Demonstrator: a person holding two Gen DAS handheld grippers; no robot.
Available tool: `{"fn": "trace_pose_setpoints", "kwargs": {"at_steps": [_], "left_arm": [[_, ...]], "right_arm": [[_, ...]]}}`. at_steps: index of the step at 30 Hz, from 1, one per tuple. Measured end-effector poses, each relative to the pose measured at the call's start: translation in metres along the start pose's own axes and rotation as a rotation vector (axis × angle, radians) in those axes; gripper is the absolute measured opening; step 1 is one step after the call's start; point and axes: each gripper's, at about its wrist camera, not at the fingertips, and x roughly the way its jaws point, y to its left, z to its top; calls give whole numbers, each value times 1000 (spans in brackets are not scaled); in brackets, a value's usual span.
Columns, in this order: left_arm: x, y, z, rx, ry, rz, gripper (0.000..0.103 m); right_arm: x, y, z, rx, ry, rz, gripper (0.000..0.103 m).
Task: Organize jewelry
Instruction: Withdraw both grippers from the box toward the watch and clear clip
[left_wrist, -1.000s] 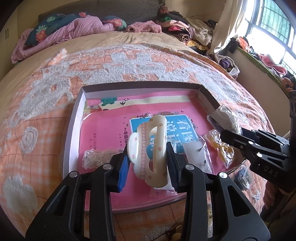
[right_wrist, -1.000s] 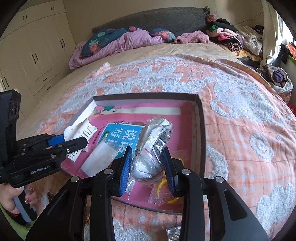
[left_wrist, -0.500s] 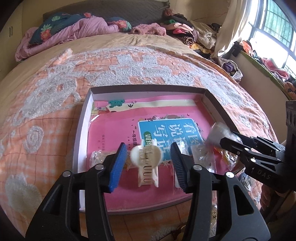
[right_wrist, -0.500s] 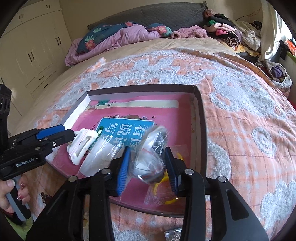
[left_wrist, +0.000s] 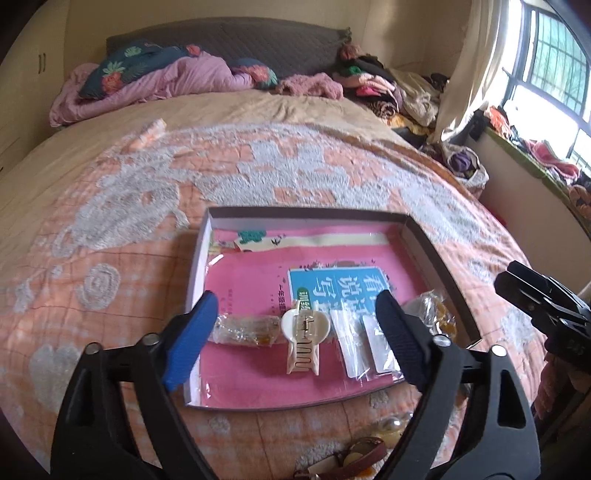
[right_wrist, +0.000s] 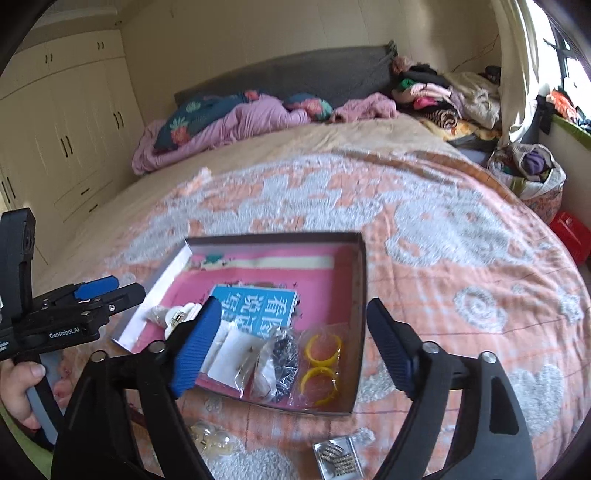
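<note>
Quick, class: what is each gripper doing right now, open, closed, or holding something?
Left gripper: jaws opening, holding nothing; the cream hair claw clip lies in the box.
Right gripper: jaws opening, holding nothing; the clear jewelry bag lies in the box.

A peach-orange bedspread (left_wrist: 280, 173) with pale grey raised swirls carries a dark-rimmed box (left_wrist: 439, 254) lined in pink. In the box lie a cream hair claw (left_wrist: 303, 332), a blue book cover (left_wrist: 332, 284) with white characters, and yellow bangles (right_wrist: 321, 360). Behind the box, purple bedding (right_wrist: 236, 122).
</note>
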Motion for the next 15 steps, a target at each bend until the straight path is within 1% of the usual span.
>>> {"fn": "trace_pose_setpoints", "kwargs": {"at_steps": [1,3,4,15], "left_arm": [[-4,0,1,-4,-8,0,84],[-13,1,2,-12,-24,5,91],[-18,2,2,-16,-32,8,93],[-50,1,2,-29,-74,11,93]], "right_arm": [[-4,0,1,-1,-7,1,82],[-15,1,3,-3,-27,5,85],[-18,2,4,-3,-36,5,86],[-51,14,7,-22,-88,31,86]]}}
